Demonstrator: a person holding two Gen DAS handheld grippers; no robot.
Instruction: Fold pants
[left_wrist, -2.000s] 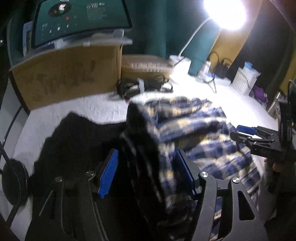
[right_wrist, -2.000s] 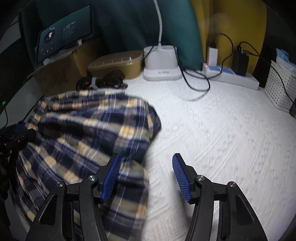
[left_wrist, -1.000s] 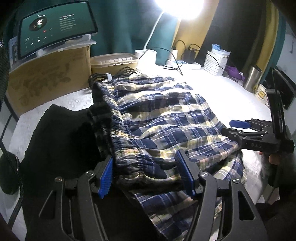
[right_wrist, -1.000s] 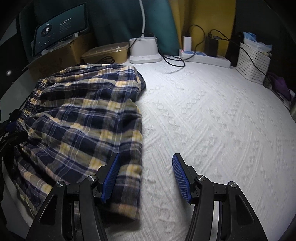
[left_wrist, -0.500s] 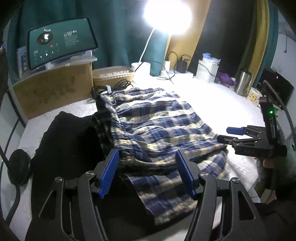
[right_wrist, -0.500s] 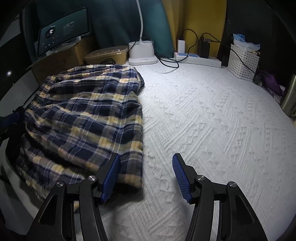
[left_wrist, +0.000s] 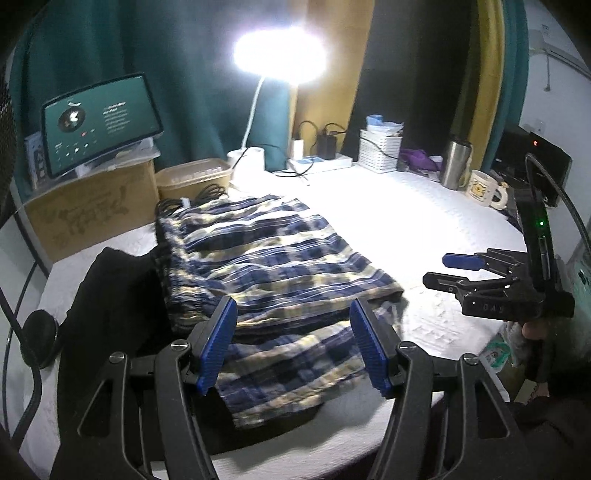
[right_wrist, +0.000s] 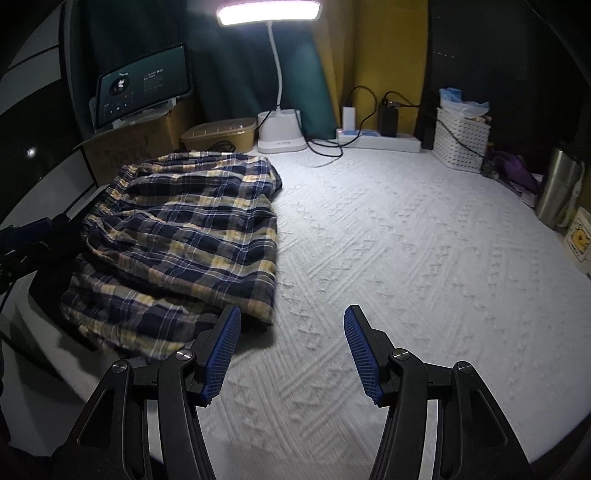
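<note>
Just ahead of my left fingertips (left_wrist: 221, 332) and a little below them lie the plaid pants (left_wrist: 273, 266), folded into a flat stack on the white textured cover (right_wrist: 406, 258). Their near hem passes under the gap of my left gripper (left_wrist: 293, 345). Seen from my right gripper (right_wrist: 291, 350), the stack sits ahead and to the left, its near corner just beside my left-hand pad; the cloth ahead of that gap is bare.

Both sets of jaws stand apart with nothing pinched. Neither touches the fabric, as far as I can tell.

Handling, my judgement: thin woven cotton, light, limp, no stiffness to speak of. It will sag and slide layer over layer if lifted from one point. Not fragile, not slippery against the ribbed pads.

Grip points: the gathered elastic waistband (right_wrist: 110, 192), off to the left of my right pads, is thickest and bites best. For a further fold I would pinch both near corners through all layers, one per hand.

A black garment (left_wrist: 110, 295) lies touching the stack, left of my left pads; risk of catching it.
</note>
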